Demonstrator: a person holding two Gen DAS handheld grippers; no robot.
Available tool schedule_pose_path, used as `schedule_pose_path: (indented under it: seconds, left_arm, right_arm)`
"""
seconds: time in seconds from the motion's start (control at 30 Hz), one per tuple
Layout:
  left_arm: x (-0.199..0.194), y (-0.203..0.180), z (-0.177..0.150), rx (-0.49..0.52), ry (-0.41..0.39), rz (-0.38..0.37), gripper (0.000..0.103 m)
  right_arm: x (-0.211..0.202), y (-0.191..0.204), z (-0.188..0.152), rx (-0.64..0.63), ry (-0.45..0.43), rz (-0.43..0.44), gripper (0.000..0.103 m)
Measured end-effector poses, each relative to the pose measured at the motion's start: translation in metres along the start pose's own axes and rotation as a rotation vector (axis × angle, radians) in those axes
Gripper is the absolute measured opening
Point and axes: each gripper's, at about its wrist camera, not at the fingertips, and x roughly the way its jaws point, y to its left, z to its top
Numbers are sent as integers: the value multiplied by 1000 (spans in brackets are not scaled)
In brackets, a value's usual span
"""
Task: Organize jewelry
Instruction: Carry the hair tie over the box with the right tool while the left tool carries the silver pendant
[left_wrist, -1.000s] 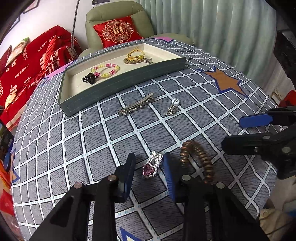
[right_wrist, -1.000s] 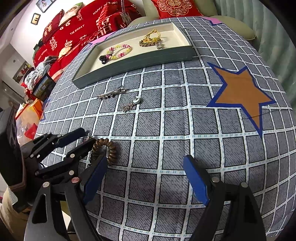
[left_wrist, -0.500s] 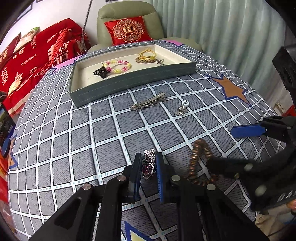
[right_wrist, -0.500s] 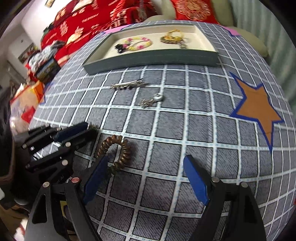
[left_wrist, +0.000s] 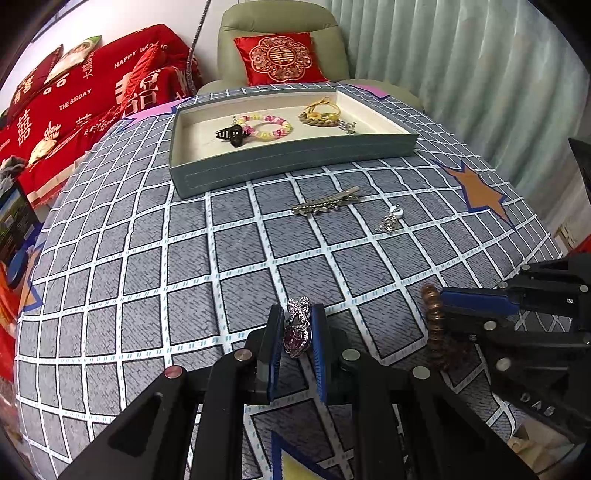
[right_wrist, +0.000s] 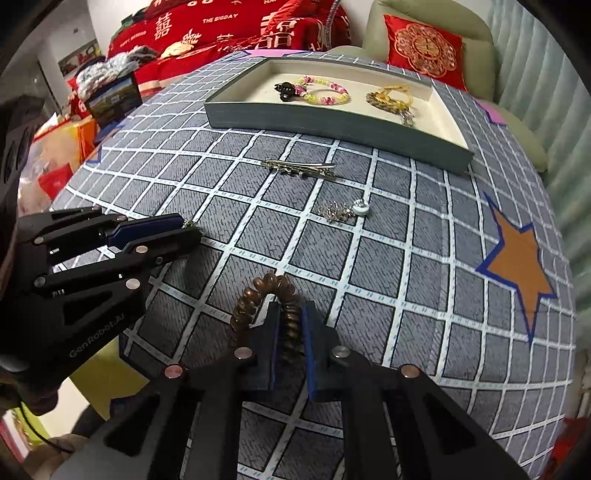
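Observation:
My left gripper (left_wrist: 296, 321) is shut on a silver brooch with a purple heart stone (left_wrist: 296, 332) near the table's front edge. Just to its right, my right gripper (right_wrist: 288, 317) is shut on a brown spiral hair tie (right_wrist: 258, 295), pinching one side of the coil. The right gripper (left_wrist: 476, 301) shows from the side in the left wrist view, and the left gripper (right_wrist: 184, 230) in the right wrist view. A grey tray (left_wrist: 288, 162) at the back holds a pink-yellow bead bracelet (left_wrist: 266, 123), a black clip (left_wrist: 231, 133) and gold jewelry (left_wrist: 321, 114).
On the checked tablecloth between the tray and the grippers lie a metal hair clip (left_wrist: 327, 201) and a small silver pendant with a white bead (left_wrist: 391, 219). An orange star patch (right_wrist: 521, 258) marks the right side. A green armchair and red bedding stand beyond the table.
The left gripper closed on the heart brooch. The right gripper moved in over the brown hair tie and went from wide open to shut on it.

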Motion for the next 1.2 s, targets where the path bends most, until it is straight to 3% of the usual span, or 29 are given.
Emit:
schedule_pose_path:
  seconds: [0.23, 0.47, 0.87, 1.2]
  left_arm:
    - [-11, 9, 2, -42, -22, -8, 24]
    - [-33, 24, 21, -80, -79, 16, 24]
    - [-58, 50, 96, -157, -166, 22, 24]
    - [-19, 62, 163, -181, -172, 41, 24]
  right_arm:
    - [-19, -24, 0, 108, -39, 52, 12]
    - [-53, -55, 21, 174, -119, 77, 12]
    - [-80, -96, 96, 202, -204, 77, 12]
    - [-46, -133, 171, 284, -176, 101, 12]
